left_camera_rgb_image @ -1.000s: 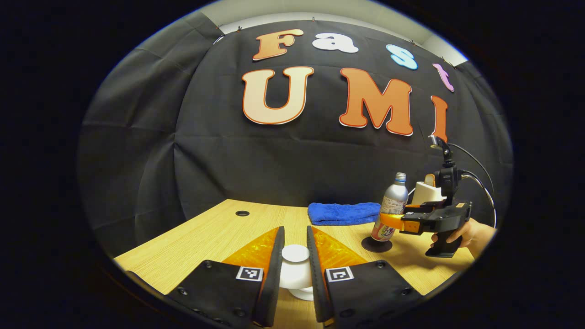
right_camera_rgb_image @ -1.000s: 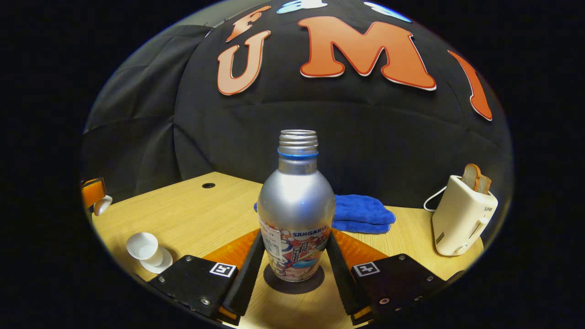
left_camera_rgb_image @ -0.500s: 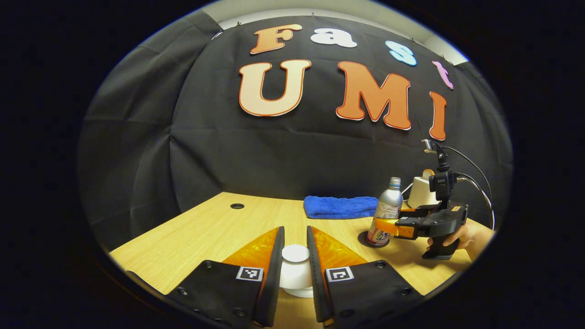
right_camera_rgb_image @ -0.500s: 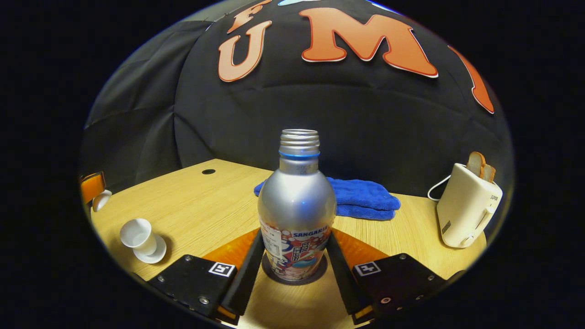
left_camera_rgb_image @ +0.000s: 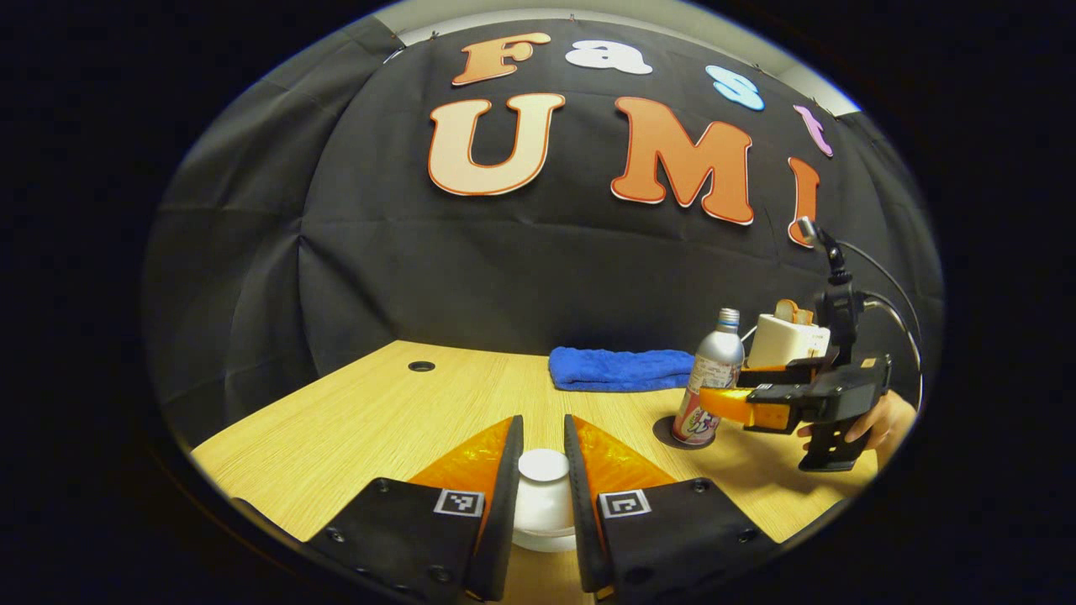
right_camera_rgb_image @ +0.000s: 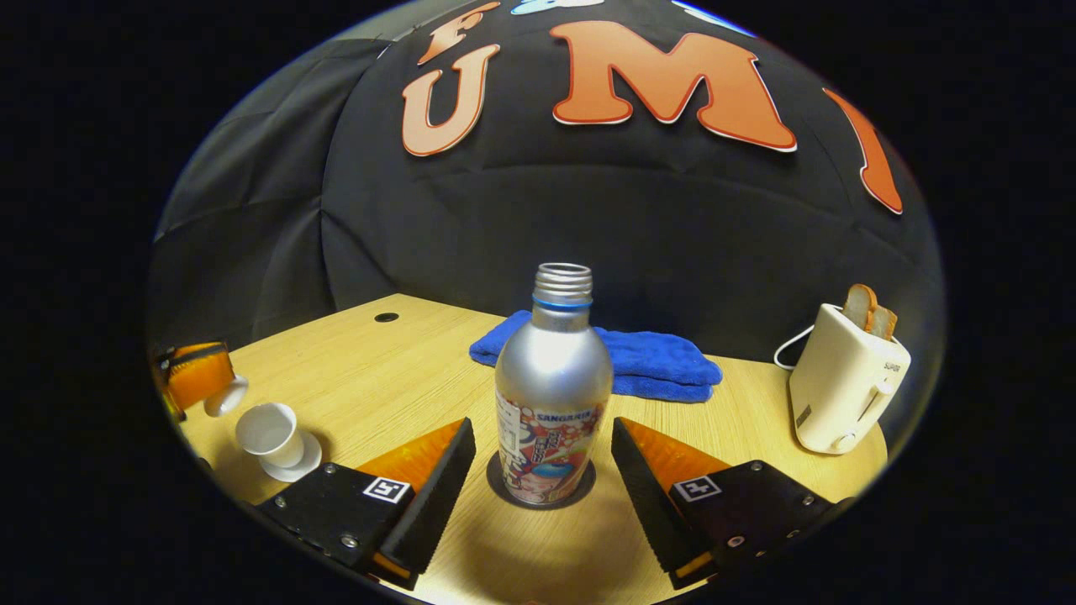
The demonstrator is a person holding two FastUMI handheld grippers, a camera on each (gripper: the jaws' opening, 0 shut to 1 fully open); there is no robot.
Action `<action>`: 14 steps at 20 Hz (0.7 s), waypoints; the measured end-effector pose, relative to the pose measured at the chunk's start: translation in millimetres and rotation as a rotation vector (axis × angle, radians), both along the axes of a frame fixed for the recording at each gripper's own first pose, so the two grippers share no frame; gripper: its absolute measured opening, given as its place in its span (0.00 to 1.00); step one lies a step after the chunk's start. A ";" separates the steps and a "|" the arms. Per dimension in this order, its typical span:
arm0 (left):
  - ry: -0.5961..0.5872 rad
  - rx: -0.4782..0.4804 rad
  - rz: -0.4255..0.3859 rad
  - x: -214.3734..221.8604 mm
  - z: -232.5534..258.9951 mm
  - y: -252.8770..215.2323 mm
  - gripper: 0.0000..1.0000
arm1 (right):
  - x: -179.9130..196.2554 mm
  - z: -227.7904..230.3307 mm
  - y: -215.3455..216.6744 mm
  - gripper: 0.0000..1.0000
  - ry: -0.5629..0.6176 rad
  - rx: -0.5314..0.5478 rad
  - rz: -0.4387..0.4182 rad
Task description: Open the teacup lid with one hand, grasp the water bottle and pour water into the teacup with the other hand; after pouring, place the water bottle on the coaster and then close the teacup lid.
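A silver water bottle [right_camera_rgb_image: 553,378] with no cap stands upright on a dark round coaster [right_camera_rgb_image: 498,486]. My right gripper [right_camera_rgb_image: 542,430] is open, one finger on each side of the bottle's base and neither touching it. In the left gripper view the bottle [left_camera_rgb_image: 711,374], its coaster [left_camera_rgb_image: 663,434] and the right gripper [left_camera_rgb_image: 733,405] sit at the right. My left gripper [left_camera_rgb_image: 543,470] is shut on the white teacup lid [left_camera_rgb_image: 543,496]. The open white teacup [right_camera_rgb_image: 271,430] stands on its saucer at the left, with the lid [right_camera_rgb_image: 225,397] held just beyond it.
A folded blue towel [right_camera_rgb_image: 656,357] lies behind the bottle near the wall. A cream toaster [right_camera_rgb_image: 845,391] with bread in it stands at the right, its cord trailing back. The wooden table [right_camera_rgb_image: 378,378] has a cable hole [right_camera_rgb_image: 387,318] at its far left.
My right gripper set the bottle onto the coaster, opened and drew back a little. The left gripper kept hold of the lid.
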State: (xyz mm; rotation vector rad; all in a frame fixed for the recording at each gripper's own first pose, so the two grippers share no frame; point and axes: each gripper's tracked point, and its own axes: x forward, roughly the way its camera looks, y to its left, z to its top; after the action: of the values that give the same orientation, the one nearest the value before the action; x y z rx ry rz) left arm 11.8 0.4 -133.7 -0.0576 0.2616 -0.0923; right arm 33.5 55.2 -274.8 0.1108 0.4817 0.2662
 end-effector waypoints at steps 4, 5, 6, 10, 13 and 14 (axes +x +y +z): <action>0.029 0.030 -0.006 5.5 -14.3 -5.6 0.36 | -16.5 48.7 -16.5 0.98 -0.115 0.025 -0.028; 0.042 0.041 -0.006 7.4 -19.7 -6.3 0.36 | -20.6 58.8 -20.8 0.98 -0.142 0.016 -0.032; 0.046 0.042 -0.009 9.2 -21.1 -8.5 0.36 | -24.4 67.9 -23.7 0.98 -0.170 0.010 -0.035; 0.077 0.055 -0.011 15.8 -34.7 -7.7 0.36 | -44.6 91.6 -36.6 0.98 -0.230 -0.014 -0.066; 0.102 0.040 -0.010 15.7 -44.2 -9.4 0.33 | -56.2 107.0 -38.8 0.98 -0.282 -0.020 -0.063; 0.107 0.034 -0.008 16.5 -46.2 -9.9 0.33 | -58.5 108.3 -40.7 0.98 -0.292 -0.026 -0.064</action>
State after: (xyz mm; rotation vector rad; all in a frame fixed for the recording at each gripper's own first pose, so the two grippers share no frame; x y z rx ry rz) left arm 28.2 -9.5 -179.9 -0.0280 0.3703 -0.0924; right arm -25.0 14.6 -166.5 0.0609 0.1913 0.2089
